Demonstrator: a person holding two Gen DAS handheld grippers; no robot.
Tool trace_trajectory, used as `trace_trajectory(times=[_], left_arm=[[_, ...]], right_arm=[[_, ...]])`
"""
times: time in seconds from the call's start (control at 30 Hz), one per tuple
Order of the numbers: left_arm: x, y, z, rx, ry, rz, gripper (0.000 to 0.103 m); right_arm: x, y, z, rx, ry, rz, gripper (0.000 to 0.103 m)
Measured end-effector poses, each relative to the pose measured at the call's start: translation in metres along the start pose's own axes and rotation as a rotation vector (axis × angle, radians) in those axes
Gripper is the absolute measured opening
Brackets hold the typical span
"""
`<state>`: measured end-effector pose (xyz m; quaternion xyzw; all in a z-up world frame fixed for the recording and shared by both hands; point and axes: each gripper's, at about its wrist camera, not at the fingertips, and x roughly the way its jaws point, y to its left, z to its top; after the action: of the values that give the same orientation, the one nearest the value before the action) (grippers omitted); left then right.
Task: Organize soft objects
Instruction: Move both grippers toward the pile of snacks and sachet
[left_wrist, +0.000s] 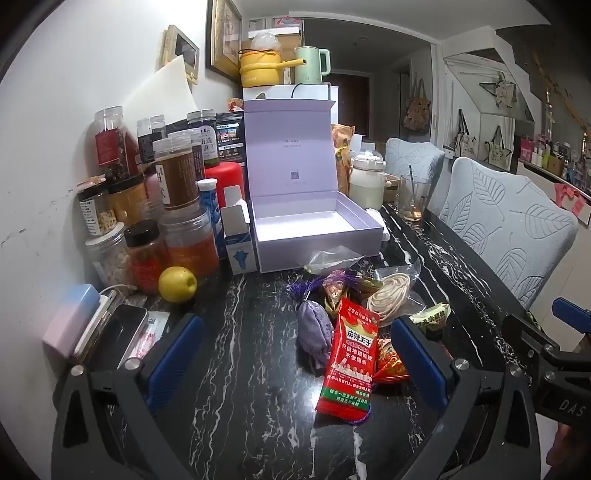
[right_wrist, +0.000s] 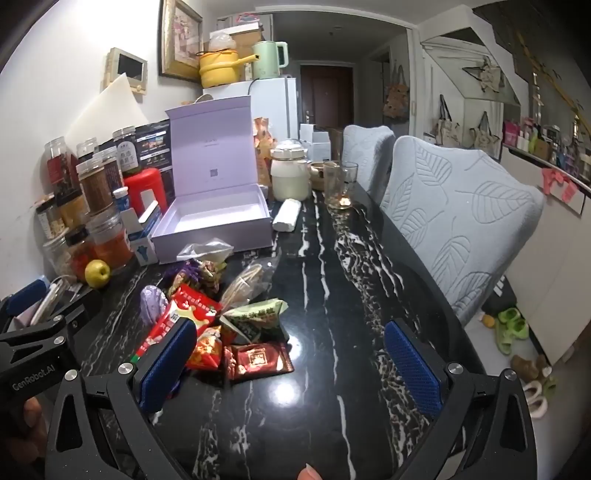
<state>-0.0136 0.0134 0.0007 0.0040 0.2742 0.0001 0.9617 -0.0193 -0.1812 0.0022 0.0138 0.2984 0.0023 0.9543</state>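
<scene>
A pile of soft packets lies on the black marble table (left_wrist: 240, 369). It holds a long red snack bag (left_wrist: 349, 354), a purple pouch (left_wrist: 314, 334), a coiled cream cord in plastic (left_wrist: 389, 295), a green packet (right_wrist: 258, 319) and a dark red packet (right_wrist: 260, 360). An open, empty lilac box (left_wrist: 314, 225) stands behind the pile, its lid upright. My left gripper (left_wrist: 295, 350) is open, its jaws either side of the red bag. My right gripper (right_wrist: 288, 354) is open over the dark red packet.
Jars and bottles (left_wrist: 177, 206) crowd the left wall, with a yellow apple (left_wrist: 177, 284) and phones (left_wrist: 110, 332) in front. A white jug (left_wrist: 367, 182) and a glass (left_wrist: 412, 197) stand behind the box. Two padded chairs (right_wrist: 461, 214) line the table's right side.
</scene>
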Motion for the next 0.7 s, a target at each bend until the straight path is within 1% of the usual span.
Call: trace_trajectory(times=[0.5, 0.7], left_arm=[[-0.001, 0.007, -0.004, -0.009, 0.004, 0.004, 0.103], [-0.001, 0.017, -0.006, -0.017, 0.008, 0.021, 0.103]], right_arm=[[0.001, 0.005, 0.000, 0.001, 0.002, 0.016, 0.103], [0.002, 0.008, -0.002, -0.002, 0.002, 0.039, 0.103]])
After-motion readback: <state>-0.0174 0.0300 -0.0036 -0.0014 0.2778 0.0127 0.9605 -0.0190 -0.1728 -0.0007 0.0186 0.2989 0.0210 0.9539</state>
